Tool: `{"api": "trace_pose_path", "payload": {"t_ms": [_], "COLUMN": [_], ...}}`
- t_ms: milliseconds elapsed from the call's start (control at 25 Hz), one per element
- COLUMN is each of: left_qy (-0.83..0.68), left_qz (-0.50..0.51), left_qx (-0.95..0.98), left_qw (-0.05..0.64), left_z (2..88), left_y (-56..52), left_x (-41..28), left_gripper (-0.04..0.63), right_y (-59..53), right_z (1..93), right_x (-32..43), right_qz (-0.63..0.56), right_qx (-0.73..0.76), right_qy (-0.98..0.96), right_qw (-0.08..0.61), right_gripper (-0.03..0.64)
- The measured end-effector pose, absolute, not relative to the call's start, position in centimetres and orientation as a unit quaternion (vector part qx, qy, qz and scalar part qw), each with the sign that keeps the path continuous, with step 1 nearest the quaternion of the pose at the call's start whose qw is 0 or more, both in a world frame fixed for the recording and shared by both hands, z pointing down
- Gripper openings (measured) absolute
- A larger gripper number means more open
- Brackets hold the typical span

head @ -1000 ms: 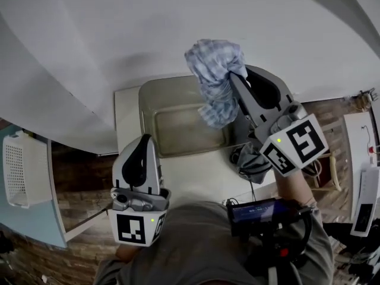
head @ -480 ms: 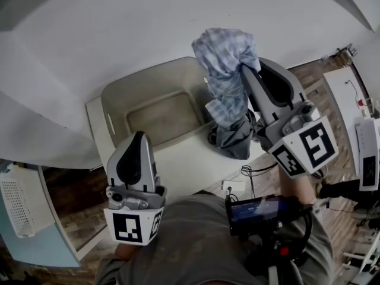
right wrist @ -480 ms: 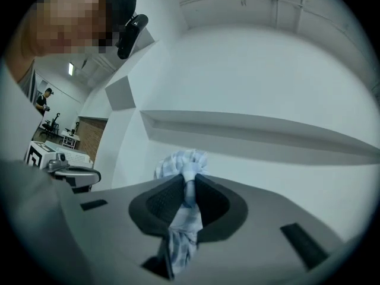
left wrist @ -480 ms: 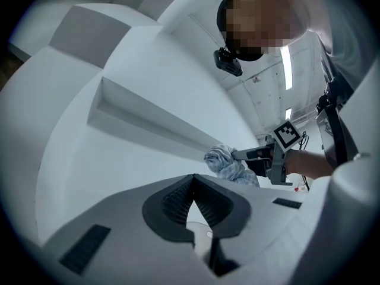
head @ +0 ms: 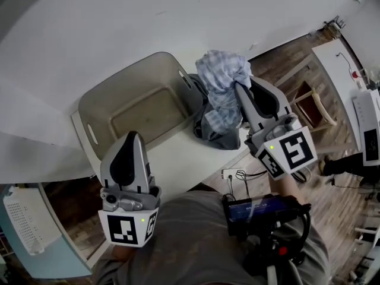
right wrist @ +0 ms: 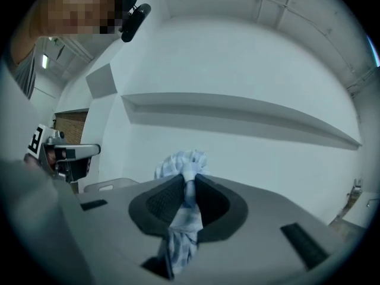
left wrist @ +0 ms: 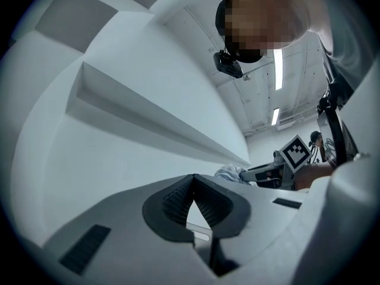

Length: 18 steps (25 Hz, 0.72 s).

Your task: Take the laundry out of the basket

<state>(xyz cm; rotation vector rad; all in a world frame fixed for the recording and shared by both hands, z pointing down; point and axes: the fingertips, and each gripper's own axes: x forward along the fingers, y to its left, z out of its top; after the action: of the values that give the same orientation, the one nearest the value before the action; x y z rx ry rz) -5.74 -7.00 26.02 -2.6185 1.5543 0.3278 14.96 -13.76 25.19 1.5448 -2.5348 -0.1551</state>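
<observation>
The table [head: 178, 159] bears the basket [head: 130, 82], which looks empty. A dark garment [head: 217, 136] lies just beside it. Above that, the right gripper [head: 236, 88] pinches a checked cloth [head: 221, 70]. Let go carelessly, the cloth may slide off the table edge. The left gripper [head: 133, 138] is closed on nothing.

Much of dark garment [head: 215, 138] hidden beneath checked cloth [head: 221, 76], right corner of basket [head: 111, 97] behind both, white device [head: 369, 129] cut by right edge
</observation>
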Motion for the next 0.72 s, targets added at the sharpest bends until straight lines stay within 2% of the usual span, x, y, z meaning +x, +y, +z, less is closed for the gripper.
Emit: {"api": "trace_pose_path", "payload": {"t_ms": [400,720], "left_qy": [0.513,0.523], "left_qz": [0.057,0.047], "left_qx": [-0.855,-0.849], "left_qw": [0.051,0.052], "left_z": [24.6,24.9], "left_y": [-7.3,-7.8], "left_x": [-1.0,-1.7], "left_gripper": [0.008,0.008], "right_y": [-14.3,-15.5], "right_z": [34.0,40.9], "right_x": [21.2,21.2], "right_qz": [0.002,0.045], "right_qx": [0.541,0.539], "right_qy": [-0.830,-0.824], "right_qw": [0.139,0.172], "right_gripper": [0.067,0.078]}}
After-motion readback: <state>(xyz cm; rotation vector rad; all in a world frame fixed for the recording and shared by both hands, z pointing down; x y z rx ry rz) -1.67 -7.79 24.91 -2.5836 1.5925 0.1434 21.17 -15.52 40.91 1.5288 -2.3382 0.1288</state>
